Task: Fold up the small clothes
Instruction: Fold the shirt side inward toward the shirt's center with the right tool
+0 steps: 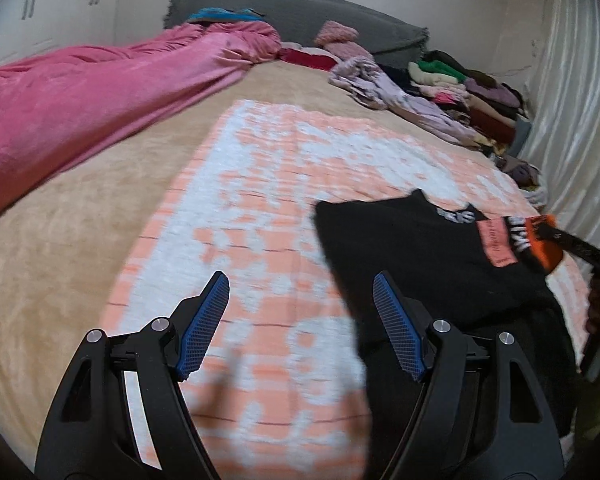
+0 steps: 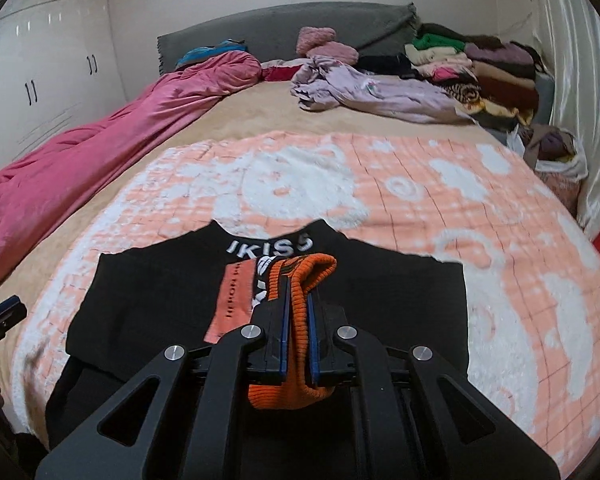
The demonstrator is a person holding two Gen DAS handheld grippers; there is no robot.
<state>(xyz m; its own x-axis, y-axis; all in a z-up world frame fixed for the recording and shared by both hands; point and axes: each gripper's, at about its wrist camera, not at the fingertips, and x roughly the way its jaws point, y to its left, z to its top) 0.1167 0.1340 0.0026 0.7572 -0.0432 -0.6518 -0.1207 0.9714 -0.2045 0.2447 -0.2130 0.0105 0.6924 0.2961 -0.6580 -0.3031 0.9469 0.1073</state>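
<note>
While the right gripper (image 2: 298, 304) pinches the orange ribbed cuff (image 2: 300, 320) of the black garment (image 2: 148, 292) tightly between its blue pads, the left gripper (image 1: 300, 320) hangs with its fingers spread wide and nothing between them. Taking the orange-and-white blanket (image 2: 420, 184) as the landmark, the black garment lies on its near portion, spread mostly flat, with white lettering (image 2: 270, 245) at its far edge and a salmon-coloured patch (image 2: 232, 300) just left of the held cuff. From the left wrist view the same garment (image 1: 412, 256) sits on the blanket's (image 1: 260, 184) near right part, the left gripper's right finger over the garment's near edge and its left finger over bare blanket; whether the fingers touch the cloth cannot be told. Beyond the blanket's far edge, a lilac crumpled garment (image 2: 364, 92) rests on the tan bed cover (image 2: 244, 116), and to the far right of it stands a stack of folded clothes (image 2: 480, 72). Along the blanket's left side runs a pink quilt (image 2: 100, 136), well apart from the black garment. A grey headboard (image 2: 284, 28) stands behind everything.
</note>
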